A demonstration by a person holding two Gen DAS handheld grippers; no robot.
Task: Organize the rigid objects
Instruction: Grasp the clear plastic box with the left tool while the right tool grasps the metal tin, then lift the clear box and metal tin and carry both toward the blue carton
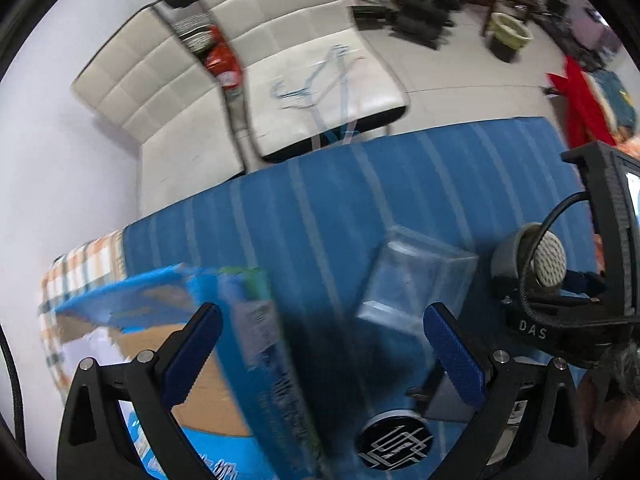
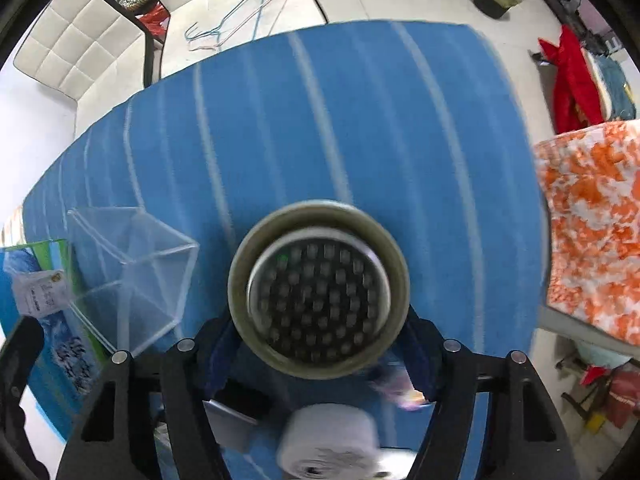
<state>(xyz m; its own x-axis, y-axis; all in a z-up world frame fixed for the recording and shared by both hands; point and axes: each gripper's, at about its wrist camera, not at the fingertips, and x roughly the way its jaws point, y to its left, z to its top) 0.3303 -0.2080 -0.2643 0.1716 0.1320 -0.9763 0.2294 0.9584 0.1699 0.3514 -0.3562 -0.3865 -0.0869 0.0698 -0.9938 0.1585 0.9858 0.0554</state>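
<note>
1. The right gripper (image 2: 320,344) is closed on a round cup (image 2: 319,289), one blue finger on each side of its body; it is carried on its side, mouth towards the camera, above the blue striped cloth (image 2: 360,120), which I take to be a carry towards a place to set it down.
2. The left gripper (image 1: 320,344) stands wide open with nothing between its fingers; it hangs over the edge of a blue cardboard box (image 1: 224,360), whose flaps are up and whose brown inside shows; my guess is that it is there to steady or reach that box.
3. A clear plastic box (image 2: 132,276) sits open on the cloth, just beside the cup on the left and next to the blue cardboard box; it looks empty, so it may be the spot meant for the cup, though I cannot tell.
4. The cup: dull olive-grey rim, a pale inner ring, and a dark inside dotted with grey squares in rows; the rim is blurred.
5. A white paper roll (image 2: 332,440) lies on the cloth below the cup.
</note>
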